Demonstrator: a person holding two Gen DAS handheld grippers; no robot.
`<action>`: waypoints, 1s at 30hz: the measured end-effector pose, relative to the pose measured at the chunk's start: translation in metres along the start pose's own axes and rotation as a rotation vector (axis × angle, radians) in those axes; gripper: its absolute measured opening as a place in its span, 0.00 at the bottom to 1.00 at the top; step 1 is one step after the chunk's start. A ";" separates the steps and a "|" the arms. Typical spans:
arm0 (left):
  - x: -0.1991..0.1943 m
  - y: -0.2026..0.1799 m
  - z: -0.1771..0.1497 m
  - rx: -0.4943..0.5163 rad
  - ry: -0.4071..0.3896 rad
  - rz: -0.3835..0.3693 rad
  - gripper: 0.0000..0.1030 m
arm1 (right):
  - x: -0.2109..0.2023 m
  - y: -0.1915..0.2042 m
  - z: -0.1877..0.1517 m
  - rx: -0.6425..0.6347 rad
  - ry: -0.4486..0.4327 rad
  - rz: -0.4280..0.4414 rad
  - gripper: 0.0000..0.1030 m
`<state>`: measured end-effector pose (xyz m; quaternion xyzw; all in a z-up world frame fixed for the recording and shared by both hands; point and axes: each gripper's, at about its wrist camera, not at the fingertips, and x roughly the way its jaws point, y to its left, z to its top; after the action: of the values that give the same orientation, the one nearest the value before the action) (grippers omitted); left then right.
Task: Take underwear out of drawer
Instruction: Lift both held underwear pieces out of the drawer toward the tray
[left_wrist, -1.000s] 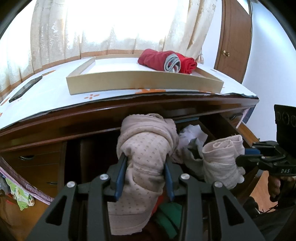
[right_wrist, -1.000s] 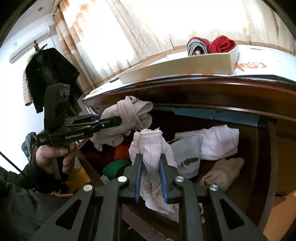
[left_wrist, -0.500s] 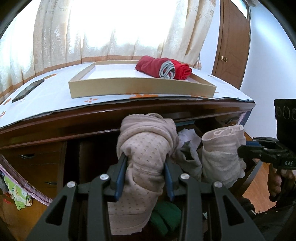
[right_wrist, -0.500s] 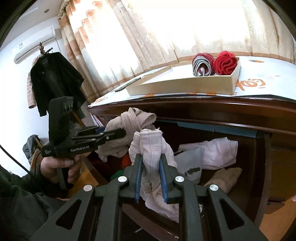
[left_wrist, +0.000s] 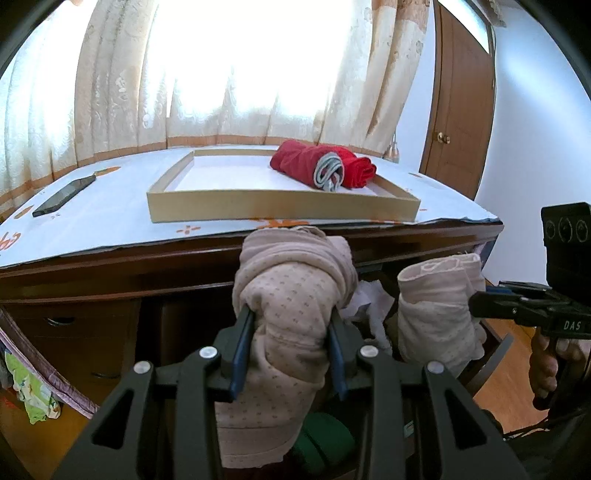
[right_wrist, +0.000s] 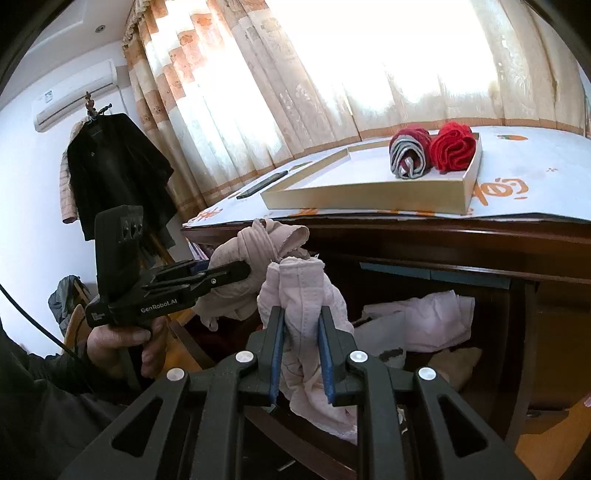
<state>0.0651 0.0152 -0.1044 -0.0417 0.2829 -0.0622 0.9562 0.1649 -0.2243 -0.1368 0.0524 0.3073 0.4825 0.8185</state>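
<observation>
Dark wooden dresser (left_wrist: 110, 266), top covered by a white patterned sheet; its open drawer (right_wrist: 517, 354) below the edge is seen with pale garments left inside.

Shallow beige cardboard tray (left_wrist: 280, 208) on the dresser top: two rolled red garments (left_wrist: 321, 168) are held at its far right corner; the rest of its floor is bare. A black phone (left_wrist: 62, 195) lies to its left on the sheet.

Beige dotted rolled underwear (left_wrist: 288, 314) is clamped between the blue pads of the left gripper (left_wrist: 290, 358), jaws closed firmly on the bundle. Pale pink lace-edged rolled underwear (right_wrist: 301, 310) is clamped likewise in the right gripper (right_wrist: 301, 363), jaws closed narrower.

Change noted over the last second: both bundles have been raised from inside the drawer mouth to about the level of the dresser edge, side by side and near each other; more of the tray interior is now visible from both wrist views.

Judgement: extraction from the drawer appears essentially done for these two items. The tray is the likely destination; a further lift over the dresser edge and tray wall would be needed. Trailing loose cloth below each grip could be snagged on the drawer front.
</observation>
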 end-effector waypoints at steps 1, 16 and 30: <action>-0.001 0.000 0.001 -0.001 -0.008 0.000 0.34 | -0.001 0.000 0.001 -0.001 -0.004 0.000 0.19; -0.017 -0.002 0.007 0.001 -0.094 0.015 0.34 | -0.007 0.005 0.013 -0.007 -0.055 0.015 0.19; -0.029 0.000 0.018 -0.006 -0.145 0.029 0.34 | -0.008 0.014 0.026 -0.027 -0.073 0.027 0.19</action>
<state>0.0509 0.0196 -0.0740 -0.0447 0.2138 -0.0442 0.9749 0.1664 -0.2180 -0.1071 0.0632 0.2699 0.4953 0.8233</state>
